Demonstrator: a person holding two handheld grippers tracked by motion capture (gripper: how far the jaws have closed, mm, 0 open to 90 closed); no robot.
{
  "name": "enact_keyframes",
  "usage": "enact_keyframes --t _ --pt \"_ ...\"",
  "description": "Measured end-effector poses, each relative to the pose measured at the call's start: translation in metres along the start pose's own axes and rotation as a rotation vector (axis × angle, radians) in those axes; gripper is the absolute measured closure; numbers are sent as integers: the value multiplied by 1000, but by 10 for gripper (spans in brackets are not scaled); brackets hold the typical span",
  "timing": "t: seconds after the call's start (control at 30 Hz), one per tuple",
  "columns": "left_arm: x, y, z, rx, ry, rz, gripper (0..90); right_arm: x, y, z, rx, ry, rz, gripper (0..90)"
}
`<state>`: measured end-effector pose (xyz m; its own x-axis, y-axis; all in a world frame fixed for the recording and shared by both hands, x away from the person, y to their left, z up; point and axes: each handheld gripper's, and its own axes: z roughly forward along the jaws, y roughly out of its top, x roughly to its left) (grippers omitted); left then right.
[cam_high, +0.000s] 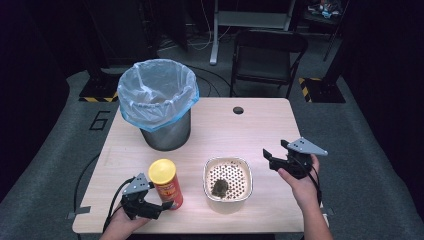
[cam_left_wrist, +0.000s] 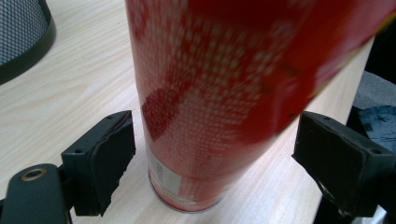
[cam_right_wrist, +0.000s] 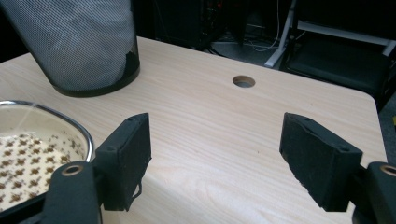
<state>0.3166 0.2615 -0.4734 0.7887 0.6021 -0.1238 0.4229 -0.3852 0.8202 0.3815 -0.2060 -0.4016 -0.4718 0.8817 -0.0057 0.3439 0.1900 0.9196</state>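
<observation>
The red can (cam_high: 166, 183) stands upright at the table's (cam_high: 225, 125) near left edge, between the left gripper's (cam_high: 159, 206) open jaws, which don't touch it. The right gripper (cam_high: 271, 156) hovers open and empty beside the bowl (cam_high: 227, 178)

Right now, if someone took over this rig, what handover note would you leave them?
Left gripper: open, jaws either side of the upright red can, pads not pressing yet.
Right gripper: open, empty, held beside the patterned bowl.
The bowl holds a dark lump; the lined bin stands behind the can.
Done: nothing gripped yet.
Left: probably close on the can, then handle the bowl.
</observation>
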Motion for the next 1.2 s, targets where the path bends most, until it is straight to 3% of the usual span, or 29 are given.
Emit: enact_keyframes --t 0.4,0.47,0.5,0.67,0.87,1.2 --pt "3 -5 15 -19 6 19 149 -4 -26 6 42 -42 11 244" --pt "2 -6 15 -19 20 44 165 -5 -28 6 43 -48 8 244" --pt "1 -6 16 -20 15 48 213 -6 -32 5 38 -65 19 244" --pt "-3 -3 14 -9 56 94 233 -10 -39 4 27 -92 46 247" --pt "-5 -2 10 -22 52 81 236 -13 -48 8 49 -105 50 248" --pt "-6 6 -6 -39 52 59 236 -14 -59 16 101 -115 16 255"
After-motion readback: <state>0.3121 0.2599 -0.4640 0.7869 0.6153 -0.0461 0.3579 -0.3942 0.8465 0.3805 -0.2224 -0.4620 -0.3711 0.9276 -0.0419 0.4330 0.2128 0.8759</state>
